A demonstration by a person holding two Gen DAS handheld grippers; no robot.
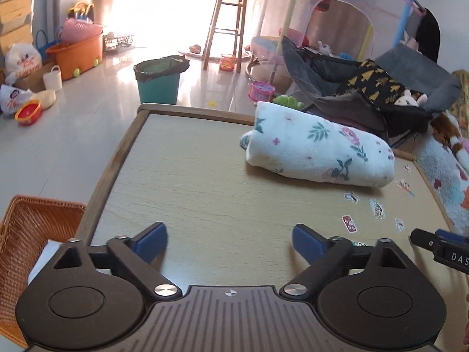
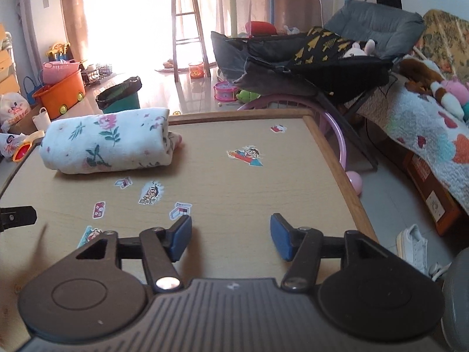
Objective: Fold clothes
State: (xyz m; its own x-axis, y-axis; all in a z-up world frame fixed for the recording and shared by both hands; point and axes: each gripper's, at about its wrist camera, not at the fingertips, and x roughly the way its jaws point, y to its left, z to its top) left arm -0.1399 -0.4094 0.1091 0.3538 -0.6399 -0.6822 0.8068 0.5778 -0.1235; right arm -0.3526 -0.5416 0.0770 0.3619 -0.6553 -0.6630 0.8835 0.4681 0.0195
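Both grippers, left (image 1: 230, 242) and right (image 2: 231, 239), are held with jaws apart and empty over a wooden table (image 1: 190, 176). Folded floral cloth (image 1: 318, 149) is seen centre right of the left view.

Blown-out window backlight, fisheye-warped edges

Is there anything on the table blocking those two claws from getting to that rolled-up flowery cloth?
Nothing visible does. Between the open left gripper, the open right gripper and the white floral folded cloth lies only the bare light wooden tabletop, with flat cartoon stickers.
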